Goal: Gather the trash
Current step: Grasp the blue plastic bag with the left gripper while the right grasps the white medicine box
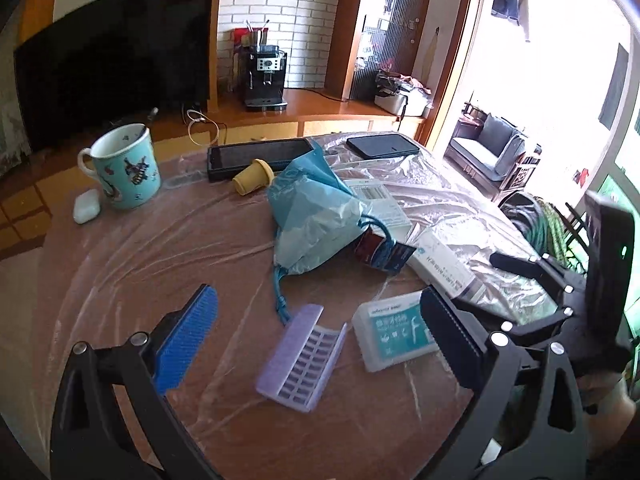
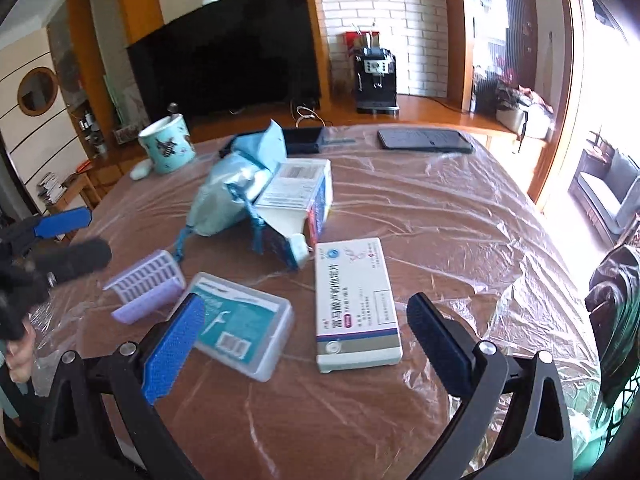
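Note:
A light blue drawstring trash bag (image 1: 310,224) lies crumpled in the middle of the plastic-covered table (image 1: 160,248); it also shows in the right wrist view (image 2: 224,200). Beside it lie an opened box (image 2: 298,192), a white medicine box (image 2: 354,300), a clear floss-pick box (image 1: 394,330) (image 2: 240,324) and an open purple pill case (image 1: 300,358) (image 2: 146,284). My left gripper (image 1: 320,344) is open and empty above the pill case. My right gripper (image 2: 304,336) is open and empty above the medicine box and floss box.
A teal mug (image 1: 126,166) with a spoon, a white earbud case (image 1: 86,206), a yellow cap (image 1: 254,176) and two dark phones (image 1: 260,156) (image 1: 382,145) sit at the table's far side. A TV (image 2: 224,52) and coffee machine (image 2: 376,80) stand behind.

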